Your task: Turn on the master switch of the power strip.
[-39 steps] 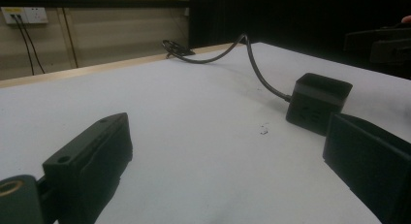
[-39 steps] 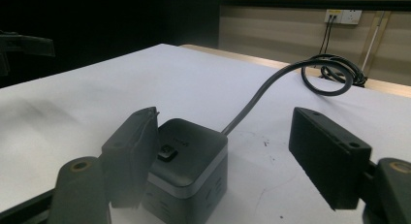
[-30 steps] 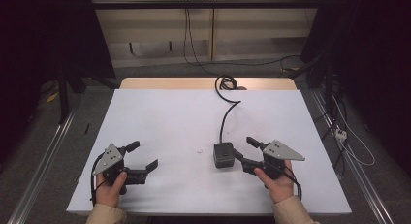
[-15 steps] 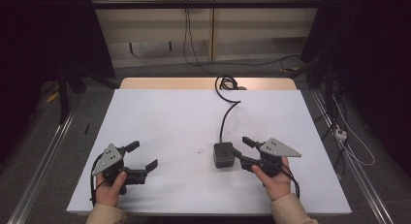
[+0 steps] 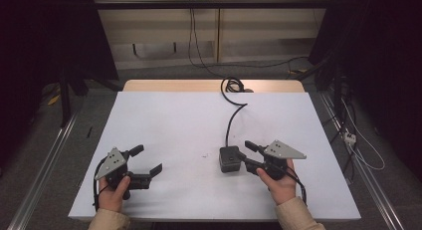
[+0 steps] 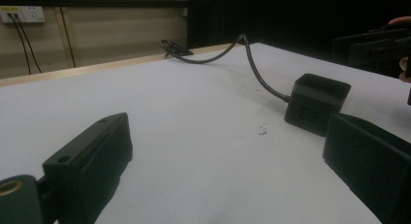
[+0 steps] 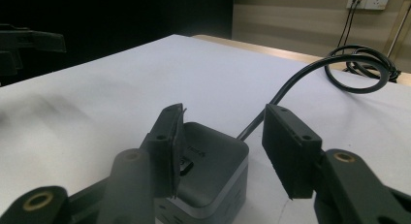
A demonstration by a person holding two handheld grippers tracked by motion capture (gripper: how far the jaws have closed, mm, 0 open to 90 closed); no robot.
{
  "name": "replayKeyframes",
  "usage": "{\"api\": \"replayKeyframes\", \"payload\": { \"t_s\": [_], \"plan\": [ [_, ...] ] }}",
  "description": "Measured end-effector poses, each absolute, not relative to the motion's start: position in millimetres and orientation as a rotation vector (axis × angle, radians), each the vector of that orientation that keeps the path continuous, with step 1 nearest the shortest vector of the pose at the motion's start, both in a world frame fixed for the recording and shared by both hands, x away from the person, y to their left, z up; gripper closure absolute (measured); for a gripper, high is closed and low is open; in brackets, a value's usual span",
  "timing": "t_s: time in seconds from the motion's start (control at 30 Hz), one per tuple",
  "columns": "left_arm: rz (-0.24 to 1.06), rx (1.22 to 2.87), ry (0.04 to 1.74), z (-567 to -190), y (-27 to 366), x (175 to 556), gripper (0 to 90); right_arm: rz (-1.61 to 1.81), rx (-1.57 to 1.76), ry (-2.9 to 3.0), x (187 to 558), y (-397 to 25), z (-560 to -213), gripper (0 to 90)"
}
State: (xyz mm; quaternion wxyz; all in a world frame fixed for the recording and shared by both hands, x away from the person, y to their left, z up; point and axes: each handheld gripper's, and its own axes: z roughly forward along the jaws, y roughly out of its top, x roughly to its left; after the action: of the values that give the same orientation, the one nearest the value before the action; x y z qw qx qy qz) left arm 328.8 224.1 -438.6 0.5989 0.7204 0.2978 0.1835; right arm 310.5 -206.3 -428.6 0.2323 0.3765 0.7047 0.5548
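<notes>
So the right gripper [image 5: 251, 155] has its fingers spread wide, with the little black box [image 5: 229, 159] just ahead of them and partly between, not gripped. Its cable [image 5: 230, 121] runs off beyond the fingertips. The left gripper [image 5: 147, 159] is wide too, nothing between, well apart on the white worktop [image 5: 174, 120].

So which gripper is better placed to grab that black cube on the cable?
Probably right: the right gripper sits open right at the black cube, jaws either side. The left gripper is open too, well away.
</notes>
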Motion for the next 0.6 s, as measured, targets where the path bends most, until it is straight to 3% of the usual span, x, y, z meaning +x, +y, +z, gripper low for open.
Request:
{"api": "replayKeyframes", "payload": {
  "t_s": [0.6],
  "plan": [
    [0.427, 1.674, 0.683, -438.9, 224.1, 329.4, 3.3, 1.521, 1.027, 1.985, 313.4, -199.2, -431.1, 59.8]
  ]
}}
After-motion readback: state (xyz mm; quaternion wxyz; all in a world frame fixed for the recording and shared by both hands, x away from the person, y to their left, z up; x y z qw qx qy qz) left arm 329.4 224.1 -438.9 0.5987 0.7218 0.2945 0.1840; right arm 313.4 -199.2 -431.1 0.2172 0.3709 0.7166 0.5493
